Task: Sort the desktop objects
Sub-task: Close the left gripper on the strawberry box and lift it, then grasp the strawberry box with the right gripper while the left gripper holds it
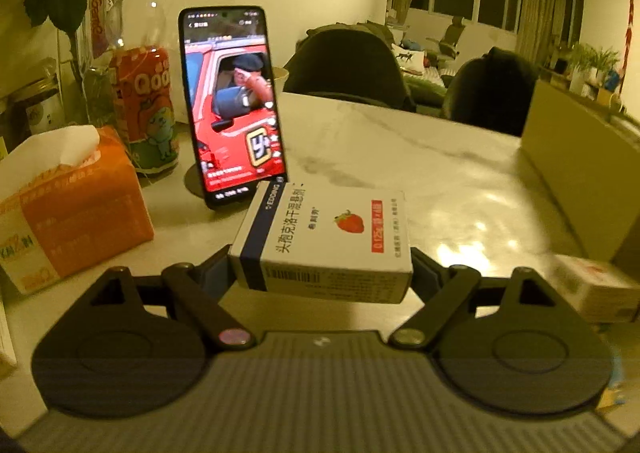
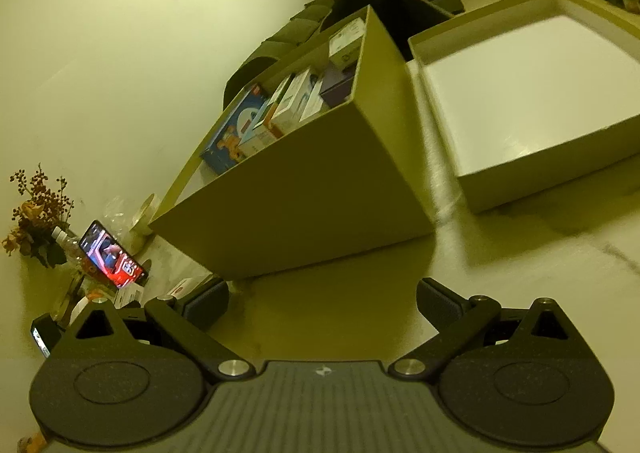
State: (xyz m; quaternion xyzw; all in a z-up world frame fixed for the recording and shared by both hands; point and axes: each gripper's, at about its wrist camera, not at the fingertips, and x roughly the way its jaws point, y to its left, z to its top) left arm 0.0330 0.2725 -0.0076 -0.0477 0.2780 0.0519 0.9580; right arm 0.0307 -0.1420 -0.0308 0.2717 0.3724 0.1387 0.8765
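left claw [image 1: 320, 269]: clamped on med box [image 1: 324, 241], lifted off bench [image 1: 440, 173] | right claw [image 2: 322, 303]: wide, empty | risk: grip's only on the box ends, could twist out or clip the phone [image 1: 234, 105] | bin [image 2: 296, 189] off right

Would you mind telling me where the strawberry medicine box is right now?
In the left wrist view, the strawberry medicine box sits gripped between the left gripper fingers, lifted above the marble table, just in front of the propped phone.
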